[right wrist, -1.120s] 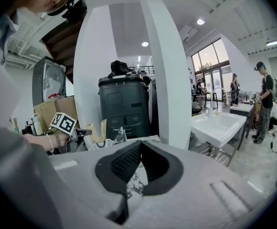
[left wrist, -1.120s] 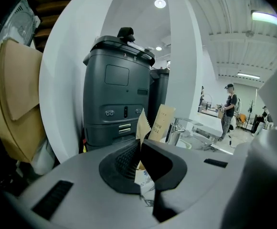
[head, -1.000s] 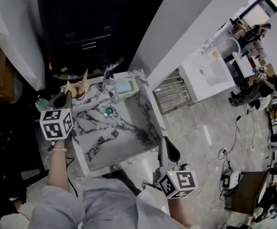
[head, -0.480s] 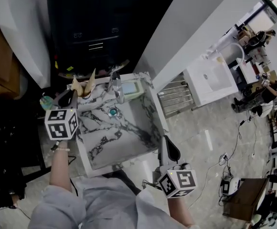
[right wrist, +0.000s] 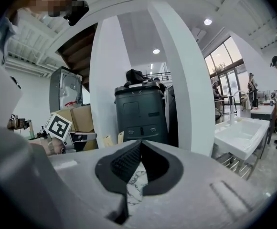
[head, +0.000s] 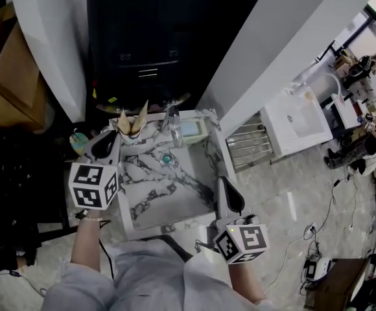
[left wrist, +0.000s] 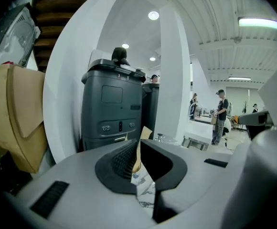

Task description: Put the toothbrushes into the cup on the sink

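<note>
Two grippers empty: left gripper (head: 105, 141) jaws a sliver apart, right gripper (head: 225, 188) pressed together. Tan pointed shapes (head: 133, 122), likely toothbrushes, upright at sink (head: 168, 203) back-left corner, just ahead of left gripper; right gripper well apart.

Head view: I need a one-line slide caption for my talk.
From above: left claw at the marbled sink's back-left corner, right claw at its front-right rim.
</note>
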`<state>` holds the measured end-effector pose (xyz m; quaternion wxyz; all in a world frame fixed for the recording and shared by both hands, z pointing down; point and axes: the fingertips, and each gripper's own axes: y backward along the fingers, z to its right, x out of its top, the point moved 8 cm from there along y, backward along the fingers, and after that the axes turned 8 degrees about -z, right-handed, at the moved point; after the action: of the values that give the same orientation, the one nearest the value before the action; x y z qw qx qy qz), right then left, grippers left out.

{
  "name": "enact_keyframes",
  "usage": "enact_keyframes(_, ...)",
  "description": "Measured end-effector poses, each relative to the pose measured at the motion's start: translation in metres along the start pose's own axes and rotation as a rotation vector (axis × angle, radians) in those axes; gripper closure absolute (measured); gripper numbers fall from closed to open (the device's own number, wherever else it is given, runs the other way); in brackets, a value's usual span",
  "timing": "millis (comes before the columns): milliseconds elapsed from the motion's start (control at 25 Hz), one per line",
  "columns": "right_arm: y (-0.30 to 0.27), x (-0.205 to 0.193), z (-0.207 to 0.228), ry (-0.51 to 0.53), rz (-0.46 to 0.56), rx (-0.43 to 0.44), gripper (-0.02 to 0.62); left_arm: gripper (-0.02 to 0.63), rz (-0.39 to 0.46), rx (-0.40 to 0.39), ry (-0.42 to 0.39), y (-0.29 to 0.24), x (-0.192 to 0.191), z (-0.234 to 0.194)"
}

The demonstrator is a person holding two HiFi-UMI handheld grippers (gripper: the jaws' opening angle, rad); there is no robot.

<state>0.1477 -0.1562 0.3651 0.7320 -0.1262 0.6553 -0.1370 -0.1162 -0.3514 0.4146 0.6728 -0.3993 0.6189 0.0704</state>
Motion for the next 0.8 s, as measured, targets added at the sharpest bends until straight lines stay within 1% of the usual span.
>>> enact_keyframes(120,-0.004,0.008,-0.008,0.013,0.029,0.034,0.597,0.598,0.034,-0.015,-0.042,0.02,0.013,0.011)
enact_keyframes(240,-0.008,0.015,-0.019,0.022,0.054,0.071,0.597,0.598,0.066,-0.066,-0.029,0.039,0.022,0.021)
enact_keyframes(360,-0.013,0.022,-0.029,0.031,0.071,0.112,0.597,0.6,0.082,-0.079,-0.034,0.056,0.027,0.031)
enact_keyframes(480,-0.018,0.029,-0.041,0.043,0.089,0.159,0.597,0.6,0.089,-0.075,-0.043,0.071,0.031,0.039)
enact_keyframes(680,-0.023,0.038,-0.056,0.057,0.115,0.222,0.597,0.6,0.075,-0.087,-0.083,0.095,0.028,0.054)
enact_keyframes(800,-0.024,0.042,-0.064,0.064,0.121,0.249,0.597,0.6,0.077,-0.093,-0.078,0.109,0.026,0.059)
